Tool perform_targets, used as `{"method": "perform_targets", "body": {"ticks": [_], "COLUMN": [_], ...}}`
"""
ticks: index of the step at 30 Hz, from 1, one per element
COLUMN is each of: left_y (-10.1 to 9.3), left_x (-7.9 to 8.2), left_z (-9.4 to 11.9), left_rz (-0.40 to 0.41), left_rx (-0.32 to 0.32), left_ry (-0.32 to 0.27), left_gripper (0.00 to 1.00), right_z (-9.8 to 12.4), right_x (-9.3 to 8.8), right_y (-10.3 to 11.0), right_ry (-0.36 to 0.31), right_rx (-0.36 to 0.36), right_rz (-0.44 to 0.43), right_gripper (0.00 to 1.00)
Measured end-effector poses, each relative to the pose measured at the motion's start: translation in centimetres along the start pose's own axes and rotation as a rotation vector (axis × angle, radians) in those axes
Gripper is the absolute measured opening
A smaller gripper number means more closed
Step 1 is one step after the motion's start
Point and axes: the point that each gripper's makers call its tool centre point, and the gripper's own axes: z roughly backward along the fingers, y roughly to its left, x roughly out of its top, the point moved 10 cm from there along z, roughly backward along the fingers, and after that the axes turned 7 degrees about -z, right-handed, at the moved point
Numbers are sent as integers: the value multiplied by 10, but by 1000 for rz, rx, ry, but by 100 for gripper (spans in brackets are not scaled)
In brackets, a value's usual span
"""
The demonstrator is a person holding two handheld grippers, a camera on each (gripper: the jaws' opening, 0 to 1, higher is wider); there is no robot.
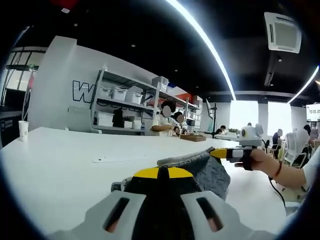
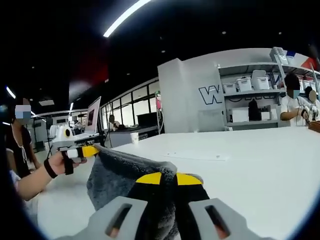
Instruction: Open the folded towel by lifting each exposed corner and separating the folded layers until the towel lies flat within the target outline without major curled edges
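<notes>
A grey towel hangs bunched just above the white table, held between both grippers. In the left gripper view, my left gripper has its yellow-tipped jaws shut on the near part of the cloth. My right gripper comes in from the right, held by a hand, and pinches a raised corner. In the right gripper view, my right gripper is shut on the towel. There my left gripper holds the far top edge at the left. The towel's lower folds are hidden behind the jaws.
A faint flat sheet or outline lies on the table beyond the towel, also seen as a thin sheet. A paper cup stands at the far left edge. Shelves with bins and seated people are behind the table.
</notes>
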Motion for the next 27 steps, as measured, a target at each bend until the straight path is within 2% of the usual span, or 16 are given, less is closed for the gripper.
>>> {"method": "perform_targets", "body": {"ticks": [4, 6, 8, 12, 17, 18, 27], "left_y": [-3, -3, -2, -7, -8, -8, -15], "left_x": [1, 1, 1, 1, 4, 4, 11], "left_z": [1, 3, 5, 7, 9, 10, 15], "left_rz": [-42, -2, 11, -5, 15, 9, 0], "left_rx": [9, -7, -8, -13, -22, -22, -38], "left_ry": [15, -13, -14, -20, -37, -36, -51], "left_gripper": [1, 1, 1, 1, 1, 1, 1], "right_z": [5, 8, 9, 11, 15, 11, 14], "right_x": [0, 3, 4, 3, 4, 6, 11], "right_y": [7, 2, 4, 9, 12, 6, 5], "right_ry": [-3, -10, -18, -21, -41, -40, -60], "right_rx": [-11, -5, 4, 3, 21, 20, 24], "right_rz": [37, 33, 27, 46, 25, 24, 48], "right_gripper": [1, 1, 1, 1, 1, 1, 1]}}
